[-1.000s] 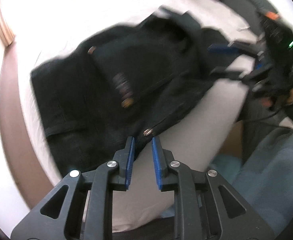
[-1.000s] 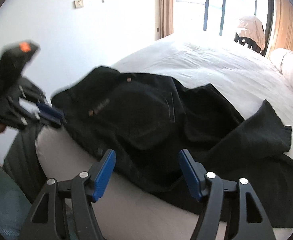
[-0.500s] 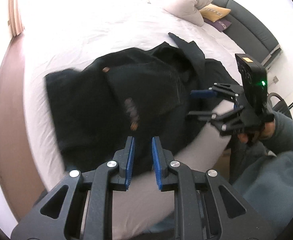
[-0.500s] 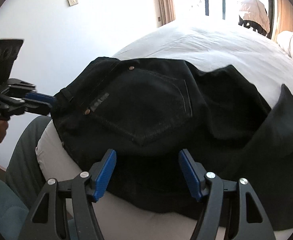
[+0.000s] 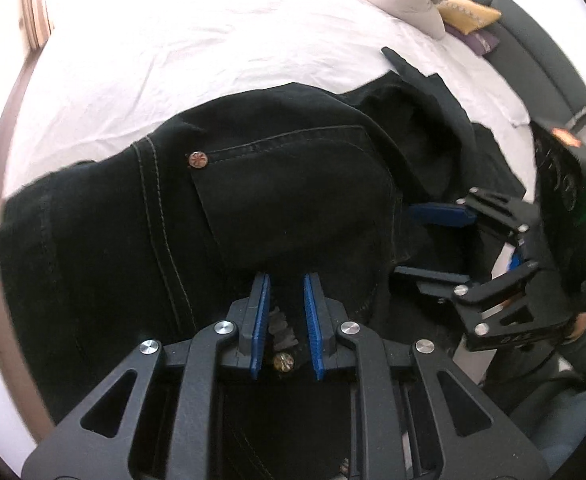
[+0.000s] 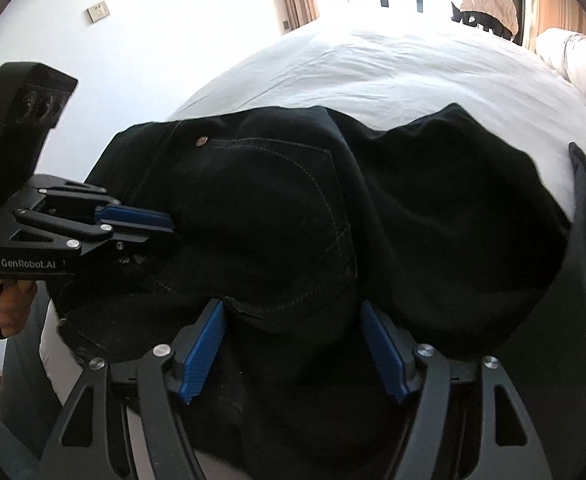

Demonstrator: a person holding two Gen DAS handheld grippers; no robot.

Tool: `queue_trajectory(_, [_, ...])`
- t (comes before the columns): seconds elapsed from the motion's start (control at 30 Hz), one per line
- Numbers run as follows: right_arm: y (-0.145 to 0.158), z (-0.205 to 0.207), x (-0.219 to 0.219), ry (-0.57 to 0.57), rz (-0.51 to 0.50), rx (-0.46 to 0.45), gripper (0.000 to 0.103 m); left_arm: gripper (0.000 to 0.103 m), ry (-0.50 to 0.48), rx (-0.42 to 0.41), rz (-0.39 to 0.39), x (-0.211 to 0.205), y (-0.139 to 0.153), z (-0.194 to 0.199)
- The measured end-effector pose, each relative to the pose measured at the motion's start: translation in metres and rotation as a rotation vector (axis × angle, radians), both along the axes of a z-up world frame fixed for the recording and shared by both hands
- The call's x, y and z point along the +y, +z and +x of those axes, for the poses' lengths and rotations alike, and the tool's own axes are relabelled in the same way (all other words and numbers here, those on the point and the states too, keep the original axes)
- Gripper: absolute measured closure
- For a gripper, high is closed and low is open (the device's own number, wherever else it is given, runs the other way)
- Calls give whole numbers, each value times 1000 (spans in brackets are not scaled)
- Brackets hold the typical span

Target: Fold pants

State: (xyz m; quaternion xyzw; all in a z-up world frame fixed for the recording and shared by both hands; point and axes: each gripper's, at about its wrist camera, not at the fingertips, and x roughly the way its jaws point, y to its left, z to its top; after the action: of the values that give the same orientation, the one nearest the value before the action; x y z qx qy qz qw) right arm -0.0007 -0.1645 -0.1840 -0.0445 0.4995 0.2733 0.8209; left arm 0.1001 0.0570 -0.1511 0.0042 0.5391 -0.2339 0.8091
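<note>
Black pants on bed: heavy, limp denim; best grabbed at waistband. Left tongs narrowly parted, right tongs wide, neither clamping cloth.

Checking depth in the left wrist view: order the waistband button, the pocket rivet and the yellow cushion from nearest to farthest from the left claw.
1. Waistband button: between the left claw's fingers.
2. Pocket rivet: up-left, on the pants.
3. Yellow cushion: far top right, at the bed's head.

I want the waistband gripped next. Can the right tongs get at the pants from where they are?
Probably yes. The right tongs stand open right over the black pants, cloth bunched between the pads, nothing in front. The left tongs work off to the side.
</note>
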Motion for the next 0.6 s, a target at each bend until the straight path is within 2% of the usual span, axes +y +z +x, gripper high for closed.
queue_trajectory(0.07, [15, -15, -13, -11, 65, -33, 30, 86, -14, -72, -6, -3, 22, -15])
queue_trajectory(0.13, [10, -27, -31, -44, 80, -33, 20, 86, -3, -125, -39, -7, 36, -20])
queue_trajectory(0.2, [-13, -31, -46, -71, 34, 38, 22, 86, 6, -105, -26, -12, 30, -14])
queue_trajectory(0.23, [-9, -34, -52, -74, 45, 25, 26, 86, -3, -72, 14, -21, 18, -9])
queue_trajectory(0.27, [-2, -35, -58, -86, 51, 24, 27, 86, 0, -58, 48, -36, 11, -5])
queue_trajectory(0.3, [13, -32, -70, -122, 71, 18, 27, 86, 4, -62, 43, -39, 12, -5])
queue_trajectory(0.37, [43, -23, -98, -190, 129, -34, 27, 86, -15, -87, -10, -48, 23, -6])
queue_trajectory(0.43, [72, 0, -137, -291, 134, -90, 18, 86, -34, -120, 2, -62, 28, 0])
queue_trajectory(0.47, [81, 19, -158, -351, 104, -97, 18, 86, -32, -120, 4, -66, 27, 4])
queue_trajectory(0.6, [84, 94, -209, -513, 12, -51, 18, 86, 9, -86, -11, -79, 12, 31])
